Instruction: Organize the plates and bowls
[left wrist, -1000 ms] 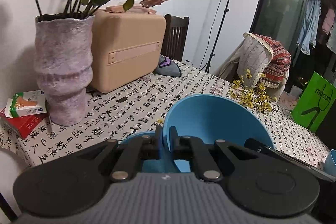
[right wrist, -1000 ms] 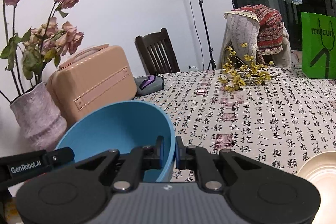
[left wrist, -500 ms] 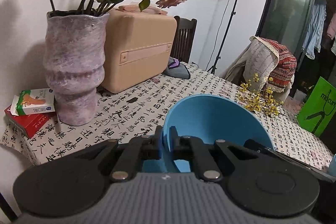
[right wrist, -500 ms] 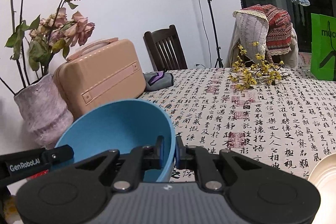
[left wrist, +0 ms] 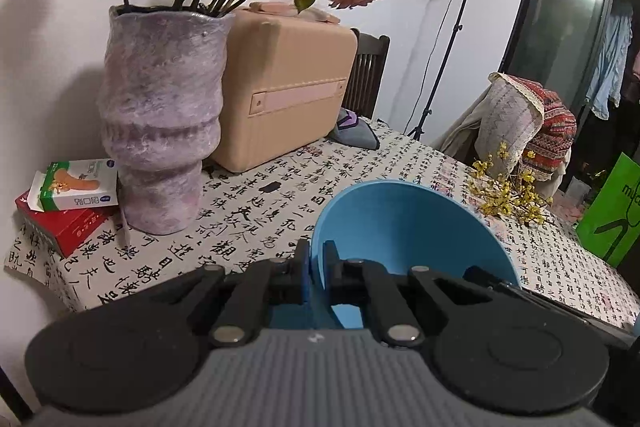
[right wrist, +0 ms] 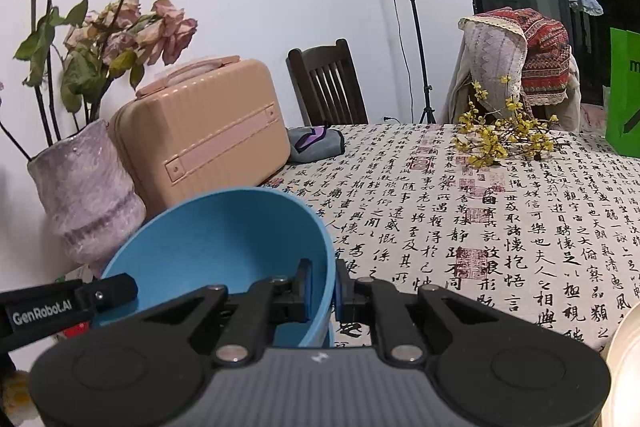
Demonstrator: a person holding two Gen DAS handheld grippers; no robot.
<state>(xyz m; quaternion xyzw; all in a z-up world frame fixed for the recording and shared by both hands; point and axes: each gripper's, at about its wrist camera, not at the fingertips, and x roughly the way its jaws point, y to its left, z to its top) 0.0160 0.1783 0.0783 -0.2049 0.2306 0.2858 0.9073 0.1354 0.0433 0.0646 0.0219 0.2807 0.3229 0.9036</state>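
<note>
Blue bowl (left wrist: 404,227) right of the vase (left wrist: 160,123), rim clamped by left gripper (left wrist: 316,267) and right gripper (right wrist: 334,287) jaws. Keep both level, lower together onto tabletop (right wrist: 500,227).

"GenRobot.AI" in white on the black bar of the left gripper (right wrist: 56,309), at the left edge of the right wrist view. Green bag (left wrist: 616,215): dark letters "mu", cut off at the frame edge. Tablecloth (right wrist: 500,227): printed with columns of black Chinese calligraphy and red seal stamps. White-green box (left wrist: 76,185): small print, not legible.
</note>
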